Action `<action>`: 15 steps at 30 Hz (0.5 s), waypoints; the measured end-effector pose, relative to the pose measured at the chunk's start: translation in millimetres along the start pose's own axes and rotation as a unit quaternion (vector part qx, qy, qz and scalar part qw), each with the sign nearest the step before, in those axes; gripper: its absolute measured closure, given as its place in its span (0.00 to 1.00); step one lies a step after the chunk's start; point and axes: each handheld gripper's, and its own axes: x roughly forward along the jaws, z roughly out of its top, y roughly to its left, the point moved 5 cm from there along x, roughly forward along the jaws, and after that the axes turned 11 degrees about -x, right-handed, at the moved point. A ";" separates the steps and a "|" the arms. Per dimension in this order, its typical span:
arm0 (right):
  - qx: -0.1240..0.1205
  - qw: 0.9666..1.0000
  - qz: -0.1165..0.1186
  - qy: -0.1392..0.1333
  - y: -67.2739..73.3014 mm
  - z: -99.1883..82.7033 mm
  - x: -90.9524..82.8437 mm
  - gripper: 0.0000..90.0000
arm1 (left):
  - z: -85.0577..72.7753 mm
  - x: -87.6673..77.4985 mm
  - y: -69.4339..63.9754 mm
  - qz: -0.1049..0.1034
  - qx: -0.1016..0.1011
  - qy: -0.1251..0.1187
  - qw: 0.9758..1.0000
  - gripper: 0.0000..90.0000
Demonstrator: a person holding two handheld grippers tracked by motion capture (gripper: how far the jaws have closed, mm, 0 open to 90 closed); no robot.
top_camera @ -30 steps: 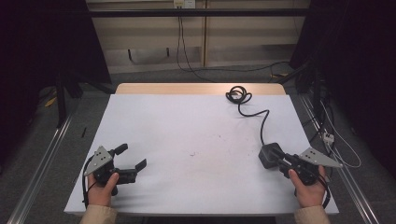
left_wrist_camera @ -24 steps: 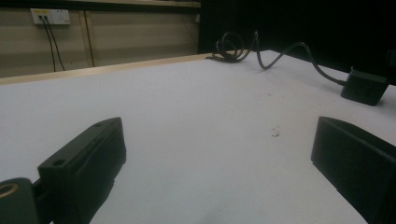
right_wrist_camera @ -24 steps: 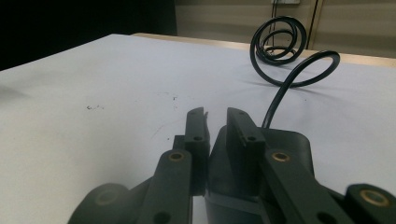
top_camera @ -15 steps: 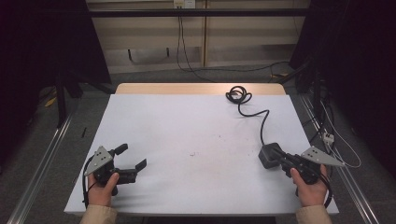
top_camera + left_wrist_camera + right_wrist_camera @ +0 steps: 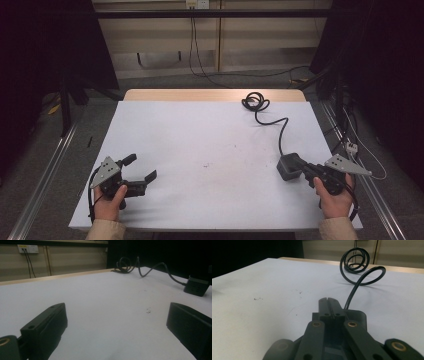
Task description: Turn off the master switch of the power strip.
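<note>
Black box-shaped power adapter [image 5: 289, 165] sits near the right edge of the white rectangular table [image 5: 210, 135] in the high view, and its black rubber cable [image 5: 280, 131] snakes away to a loose coil [image 5: 255, 101] by the far wooden edge. Right gripper [image 5: 306, 170] is tucked in just beside the adapter, its black fingers together at the adapter's near side; whether they touch it is hard to tell from up here. Those fingers have just been closing. Over at the near left corner, the left gripper [image 5: 141, 168] rests low over the table, well apart from the adapter, fingers spread wide with bare table between them.

Left gripper view now: two black fingers [image 5: 45, 327] stand far apart at the bottom corners, empty white surface in the gap. Adapter [image 5: 197, 286] sits off at the right edge, cable [image 5: 160, 268] trailing back to the coil [image 5: 125, 265].

Right gripper view: the fingers [image 5: 323, 306] are pressed flat together, tip to tip, with nothing gripped between them. Adapter [image 5: 359, 315] lies directly behind and under the tips, and the cable [image 5: 354, 290] rises from it toward the standing coil [image 5: 355, 260].
</note>
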 end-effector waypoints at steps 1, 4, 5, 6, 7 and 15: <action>0.000 1.000 0.000 0.001 0.0 -0.1 0.1 1.00 | 0.0 0.0 0.0 0.000 0.000 0.000 1.000 0.03; 0.001 1.000 0.001 0.004 0.1 -0.7 0.7 1.00 | 0.2 -0.5 0.7 0.002 0.001 -0.001 1.000 0.03; 0.001 1.000 0.002 0.004 0.3 -0.7 0.9 1.00 | 0.2 -0.5 0.7 0.002 0.001 -0.001 1.000 0.03; 0.001 1.000 0.002 0.005 0.3 -0.7 0.9 1.00 | 0.2 -0.6 0.9 0.002 0.001 -0.001 1.000 0.03; 0.002 1.000 0.004 0.006 0.3 -0.7 0.9 1.00 | 0.3 -0.6 0.8 0.002 0.000 -0.002 1.000 0.03; 0.003 1.000 0.005 0.013 0.0 0.4 0.5 1.00 | 0.2 -0.3 0.6 0.002 0.002 -0.001 1.000 0.03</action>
